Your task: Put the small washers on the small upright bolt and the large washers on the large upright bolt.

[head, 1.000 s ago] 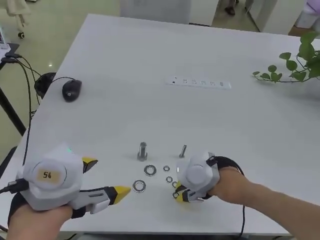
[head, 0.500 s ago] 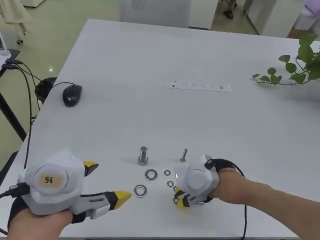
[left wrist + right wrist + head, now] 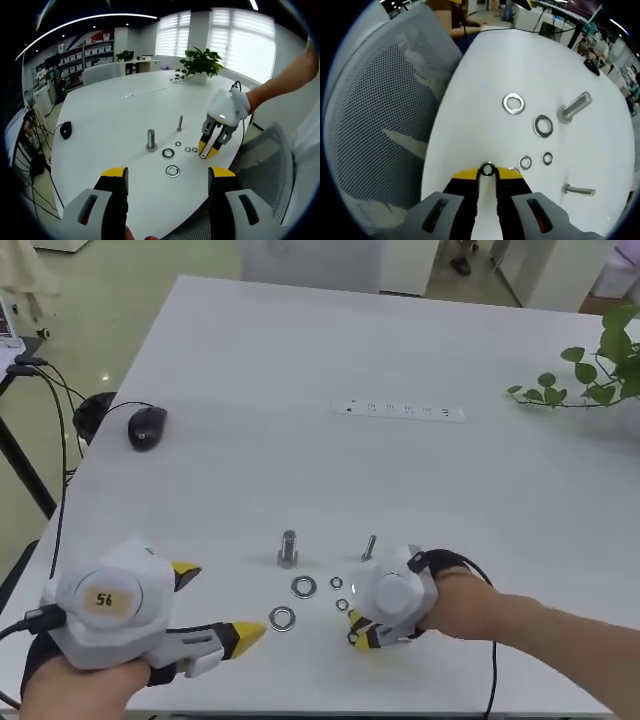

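The large bolt (image 3: 288,548) and the thin small bolt (image 3: 369,547) stand upright near the table's front edge. Two large washers (image 3: 303,587) (image 3: 282,618) lie flat in front of the large bolt. Small washers (image 3: 336,583) (image 3: 342,604) lie beside them. My right gripper (image 3: 356,632) points down at the table just right of these. In the right gripper view its jaws (image 3: 487,175) are pinched on a small washer (image 3: 487,170) at their tips. My left gripper (image 3: 218,600) hovers open at the front left. In the left gripper view a large washer (image 3: 172,171) lies ahead between its jaws.
A white power strip (image 3: 400,411) lies mid-table. A black mouse (image 3: 146,427) with its cable sits at the left edge. A green plant (image 3: 600,365) reaches in at the far right. A mesh chair (image 3: 380,115) stands off the table's front edge.
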Tool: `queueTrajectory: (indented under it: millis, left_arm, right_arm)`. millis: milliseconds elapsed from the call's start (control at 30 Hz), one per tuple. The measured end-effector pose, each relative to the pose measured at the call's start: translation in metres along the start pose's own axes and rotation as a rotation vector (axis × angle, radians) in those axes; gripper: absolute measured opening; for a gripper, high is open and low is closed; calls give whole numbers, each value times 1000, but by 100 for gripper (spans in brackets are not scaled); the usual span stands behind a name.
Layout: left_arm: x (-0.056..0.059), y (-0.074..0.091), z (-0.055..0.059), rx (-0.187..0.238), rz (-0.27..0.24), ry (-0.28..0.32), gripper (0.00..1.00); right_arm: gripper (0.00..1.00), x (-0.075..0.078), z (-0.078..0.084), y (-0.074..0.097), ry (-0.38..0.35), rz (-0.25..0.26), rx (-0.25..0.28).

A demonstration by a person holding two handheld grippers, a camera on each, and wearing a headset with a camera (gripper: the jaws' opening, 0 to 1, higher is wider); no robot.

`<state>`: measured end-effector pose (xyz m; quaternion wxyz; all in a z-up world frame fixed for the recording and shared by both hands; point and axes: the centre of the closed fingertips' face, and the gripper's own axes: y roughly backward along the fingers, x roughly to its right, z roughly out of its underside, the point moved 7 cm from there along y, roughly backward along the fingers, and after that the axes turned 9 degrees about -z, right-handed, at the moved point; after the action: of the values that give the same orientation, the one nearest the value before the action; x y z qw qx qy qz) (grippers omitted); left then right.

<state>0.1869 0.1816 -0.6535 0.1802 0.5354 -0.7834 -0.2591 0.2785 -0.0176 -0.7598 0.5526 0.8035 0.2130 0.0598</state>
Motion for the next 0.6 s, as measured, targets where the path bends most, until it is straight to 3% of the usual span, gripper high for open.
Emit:
queueTrajectory:
  millis: [133, 267, 467, 600]
  left_arm:
    - [-1, 1, 1, -2, -3, -2, 64]
    - [-4, 2, 1, -3, -10, 3, 64]
    - [-7, 4, 2, -4, -15, 5, 64]
    - [-8, 3, 1, -2, -14, 7, 64]
  right_arm:
    - [13, -3, 4, 1, -123, 22, 73]
    - [13, -6, 9, 1, -189, 37, 106]
    - [13, -7, 14, 7, -242, 63, 140]
    - [13, 0, 16, 22, -280, 101, 154]
